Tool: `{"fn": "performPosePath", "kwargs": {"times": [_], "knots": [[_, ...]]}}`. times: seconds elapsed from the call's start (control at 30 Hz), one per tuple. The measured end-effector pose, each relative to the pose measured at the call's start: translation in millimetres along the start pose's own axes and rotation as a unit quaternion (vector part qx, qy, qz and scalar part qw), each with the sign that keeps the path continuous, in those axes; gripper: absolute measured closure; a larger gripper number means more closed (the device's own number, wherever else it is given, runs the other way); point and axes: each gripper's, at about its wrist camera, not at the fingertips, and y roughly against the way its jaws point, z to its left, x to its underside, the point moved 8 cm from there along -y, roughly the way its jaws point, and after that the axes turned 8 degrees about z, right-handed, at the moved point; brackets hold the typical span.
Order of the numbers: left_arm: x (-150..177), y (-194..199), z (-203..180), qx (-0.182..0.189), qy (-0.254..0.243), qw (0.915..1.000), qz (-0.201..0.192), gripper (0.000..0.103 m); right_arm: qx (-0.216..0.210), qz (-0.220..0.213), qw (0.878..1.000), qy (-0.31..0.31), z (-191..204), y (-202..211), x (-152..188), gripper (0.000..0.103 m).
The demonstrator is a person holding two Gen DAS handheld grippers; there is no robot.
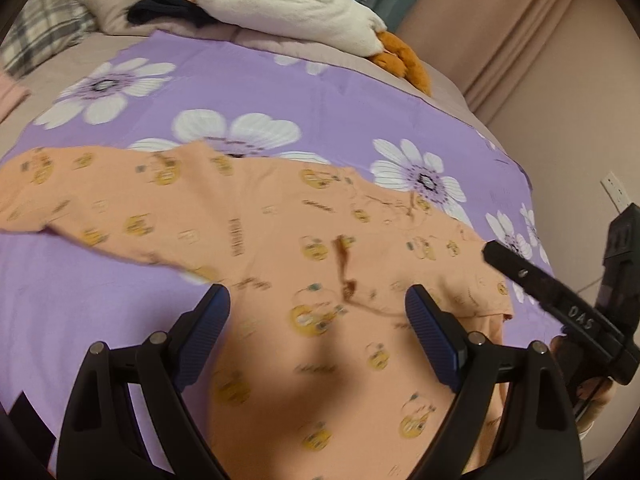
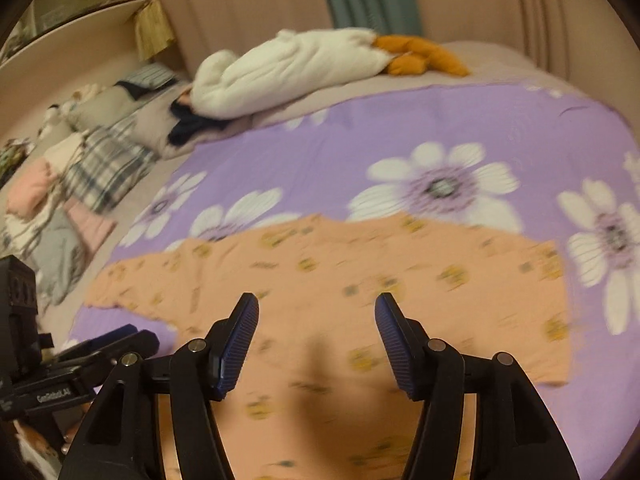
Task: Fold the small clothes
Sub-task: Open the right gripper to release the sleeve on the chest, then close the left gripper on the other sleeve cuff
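A small orange shirt (image 1: pixel 256 220) with yellow prints lies spread flat on a purple flowered sheet (image 1: pixel 280 92), sleeves out to both sides. It also shows in the right wrist view (image 2: pixel 360 280). My left gripper (image 1: pixel 318 316) is open and empty, hovering over the shirt's near middle. My right gripper (image 2: pixel 316 336) is open and empty, also above the shirt's near part. The right gripper shows in the left wrist view (image 1: pixel 560 300) at the shirt's right sleeve end. The left gripper shows at the lower left of the right wrist view (image 2: pixel 100 348).
A white plush goose (image 1: pixel 292 4) with orange feet lies along the far side of the bed, with dark clothing (image 1: pixel 168 8) next to it. Plaid pillows (image 2: pixel 108 160) and piled clothes (image 2: pixel 32 196) sit at the left. A wall socket (image 1: pixel 616 192) is at the right.
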Motion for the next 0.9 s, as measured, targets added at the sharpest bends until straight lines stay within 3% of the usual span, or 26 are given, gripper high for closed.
{"fn": "performPosePath", "kwargs": {"times": [0.17,0.4,0.57,0.63,0.73,0.8,0.9], "knots": [[-9,-37,-29,0.048,-0.007,0.9984,0.028,0.015,0.048,-0.003,0.998,-0.033,-46,1,-9,0.042],[1,-87,-40,0.040,0.019,0.9961,0.076,0.023,0.065,-0.012,0.994,-0.088,-91,10,-4,0.042],[6,-98,-40,0.010,0.025,0.9972,0.070,0.039,0.059,-0.011,0.992,-0.111,-110,15,1,0.042],[7,-101,-40,0.011,0.030,0.9969,0.072,0.057,0.069,-0.011,0.991,-0.116,-115,16,1,0.042],[8,-102,-39,-0.016,0.028,0.9974,0.065,0.075,0.072,-0.014,0.990,-0.118,-117,20,1,0.042],[8,-103,-38,-0.040,0.018,0.9971,0.062,0.081,0.065,-0.016,0.991,-0.116,-117,22,1,0.042],[8,-101,-41,-0.031,0.017,0.9970,0.068,0.093,0.064,-0.016,0.991,-0.113,-116,23,0,0.042]]}}
